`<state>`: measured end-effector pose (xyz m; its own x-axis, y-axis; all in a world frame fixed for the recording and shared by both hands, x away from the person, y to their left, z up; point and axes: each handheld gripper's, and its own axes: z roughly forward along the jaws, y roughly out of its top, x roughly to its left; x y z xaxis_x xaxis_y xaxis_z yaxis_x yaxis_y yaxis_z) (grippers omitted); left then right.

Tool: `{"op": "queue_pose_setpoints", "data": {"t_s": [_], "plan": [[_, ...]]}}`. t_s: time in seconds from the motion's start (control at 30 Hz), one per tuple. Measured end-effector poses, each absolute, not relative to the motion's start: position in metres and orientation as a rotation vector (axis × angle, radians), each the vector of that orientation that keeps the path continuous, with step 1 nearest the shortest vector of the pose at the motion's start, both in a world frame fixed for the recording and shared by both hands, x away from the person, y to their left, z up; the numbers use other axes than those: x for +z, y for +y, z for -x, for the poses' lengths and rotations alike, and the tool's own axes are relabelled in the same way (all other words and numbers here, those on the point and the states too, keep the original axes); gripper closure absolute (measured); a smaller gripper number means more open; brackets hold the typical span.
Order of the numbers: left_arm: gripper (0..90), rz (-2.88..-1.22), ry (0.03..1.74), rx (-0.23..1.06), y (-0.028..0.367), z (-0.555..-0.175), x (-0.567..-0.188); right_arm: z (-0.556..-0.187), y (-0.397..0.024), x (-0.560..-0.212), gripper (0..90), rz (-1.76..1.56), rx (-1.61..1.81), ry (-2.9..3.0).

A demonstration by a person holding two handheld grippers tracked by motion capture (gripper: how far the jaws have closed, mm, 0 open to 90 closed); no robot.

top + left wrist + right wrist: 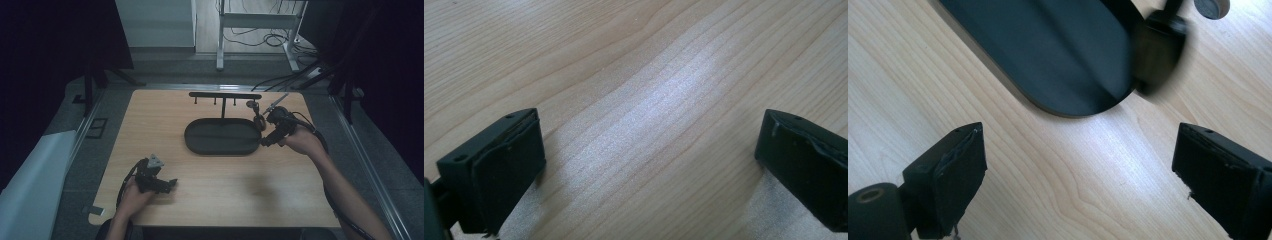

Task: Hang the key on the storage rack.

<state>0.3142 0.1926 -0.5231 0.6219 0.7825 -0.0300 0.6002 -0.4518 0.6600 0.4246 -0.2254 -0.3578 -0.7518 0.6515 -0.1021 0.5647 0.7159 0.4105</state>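
High view: oval tray lies long axis left-right; right tool wide open, empty, beside its right end.

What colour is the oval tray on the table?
Black, a plain matte finish with no pattern. The oval tray shows best in the high view.

We see a light wooden table. Beyond its far edge stands a white metal frame, with dark cables tangled on the floor beneath it. Left of the table lies a white sheet, and a dark floor plate sits just beside the table's left edge. A black curtain hangs beyond the table's far left corner.
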Motion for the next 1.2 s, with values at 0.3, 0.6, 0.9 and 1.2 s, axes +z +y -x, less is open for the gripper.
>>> {"op": "queue_pose_setpoints", "data": {"t_s": [0.3,0.6,0.9,1.2], "plan": [[0.0,-2.206,1.081,0.368,0.193,-0.314,-0.523,-0.413,-0.233,-0.362,6.1,-0.963,0.556,2.676],[0.0,-2.206,1.081,0.369,0.193,-0.314,-0.523,-0.403,-0.240,-0.367,5.9,-0.952,0.584,2.665],[0.0,-2.206,1.081,0.370,0.193,-0.314,-0.523,-0.387,-0.250,-0.372,1.9,-0.951,0.610,2.644],[0.0,-2.207,1.081,0.370,0.193,-0.314,-0.523,-0.373,-0.259,-0.377,0.3,-0.949,0.617,2.618]]}}
